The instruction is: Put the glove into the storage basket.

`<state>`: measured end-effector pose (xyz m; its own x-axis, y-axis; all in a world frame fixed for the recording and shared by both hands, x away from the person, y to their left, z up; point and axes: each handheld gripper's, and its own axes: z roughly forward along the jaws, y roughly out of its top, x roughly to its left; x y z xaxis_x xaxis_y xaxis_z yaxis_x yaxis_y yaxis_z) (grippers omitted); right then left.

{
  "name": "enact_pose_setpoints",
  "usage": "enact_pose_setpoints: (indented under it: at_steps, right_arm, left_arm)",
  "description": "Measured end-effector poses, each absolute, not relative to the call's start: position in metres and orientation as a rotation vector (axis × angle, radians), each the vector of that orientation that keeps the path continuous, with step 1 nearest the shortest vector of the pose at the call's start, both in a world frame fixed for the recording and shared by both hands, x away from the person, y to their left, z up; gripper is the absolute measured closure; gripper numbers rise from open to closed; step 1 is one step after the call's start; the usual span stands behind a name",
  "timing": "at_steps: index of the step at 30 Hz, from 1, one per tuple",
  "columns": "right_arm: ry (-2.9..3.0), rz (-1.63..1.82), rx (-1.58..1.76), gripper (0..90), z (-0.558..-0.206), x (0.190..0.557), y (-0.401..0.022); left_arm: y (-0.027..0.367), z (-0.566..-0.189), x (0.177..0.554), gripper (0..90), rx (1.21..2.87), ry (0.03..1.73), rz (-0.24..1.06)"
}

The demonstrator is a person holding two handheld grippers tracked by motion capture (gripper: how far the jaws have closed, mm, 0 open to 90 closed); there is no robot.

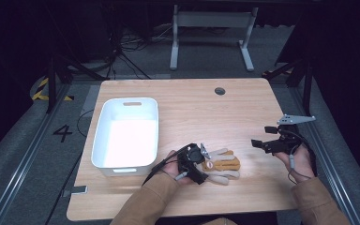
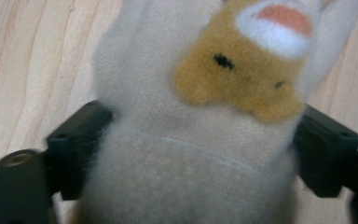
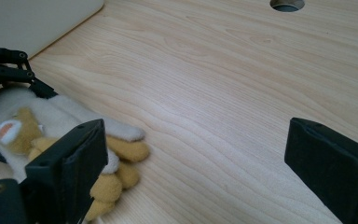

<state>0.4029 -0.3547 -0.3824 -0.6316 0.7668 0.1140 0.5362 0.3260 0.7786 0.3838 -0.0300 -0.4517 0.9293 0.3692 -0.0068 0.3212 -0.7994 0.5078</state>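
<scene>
Left gripper (image 1: 205, 160) jaws pinch the plush (image 1: 220, 165) beside the bin (image 1: 124, 133); soft fur may slip free; right gripper (image 1: 262, 137) jaws spread.

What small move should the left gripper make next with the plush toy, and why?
Probably lift it a little. The left gripper has its black jaws on both sides of the cream and tan plush toy, which lies on the wooden table; the white plastic bin sits open beside it.

Bright overhead light blows out the bin (image 1: 126, 136) interior; surroundings sit dark; the close plush (image 2: 205, 116) looks soft, blurred.
</scene>
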Motion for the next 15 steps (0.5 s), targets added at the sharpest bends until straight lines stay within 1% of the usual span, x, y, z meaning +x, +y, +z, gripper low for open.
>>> enact_pose_setpoints:
  at_steps: [1,3,5,6,7,8,10,14,15]
  right_arm:
    - [2.321,1.199,1.172,6.4,-0.3825,0.4029,-0.3546]
    - [2.323,1.195,1.17,6.6,-0.3826,0.4029,-0.3543]
    - [2.322,1.196,1.167,6.6,-0.3828,0.4029,-0.3541]
    - [2.321,1.197,1.169,6.6,-0.3829,0.4029,-0.354]
    - [2.321,1.195,1.169,6.7,-0.3832,0.4031,-0.3538]
    - [2.321,1.195,1.169,6.7,-0.3832,0.4031,-0.3538]
    - [2.322,1.194,1.17,6.8,-0.3832,0.4027,-0.3533]
    - [2.324,1.192,1.169,7.0,-0.3834,0.4028,-0.3533]
    - [2.323,1.191,1.169,7.1,-0.3835,0.4029,-0.3534]
  left_arm:
    - [-0.0306,-0.451,0.3828,19.6,2.569,0.504,0.132]
    - [-0.0316,-0.4494,0.3804,25.5,2.566,0.53,0.134]
    - [-0.0333,-0.4479,0.3786,31.9,2.564,0.52,0.131]
    - [-0.0334,-0.447,0.3781,37.5,2.569,0.519,0.134]
    - [-0.0338,-0.4462,0.378,46.0,2.571,0.518,0.134]
    - [-0.034,-0.4457,0.3777,46.0,2.57,0.515,0.132]
    - [-0.0338,-0.4447,0.3773,55.6,2.574,0.513,0.128]
    - [-0.0337,-0.4438,0.3768,65.6,2.582,0.496,0.133]
    - [-0.0339,-0.4436,0.3765,66.5,2.583,0.492,0.133]
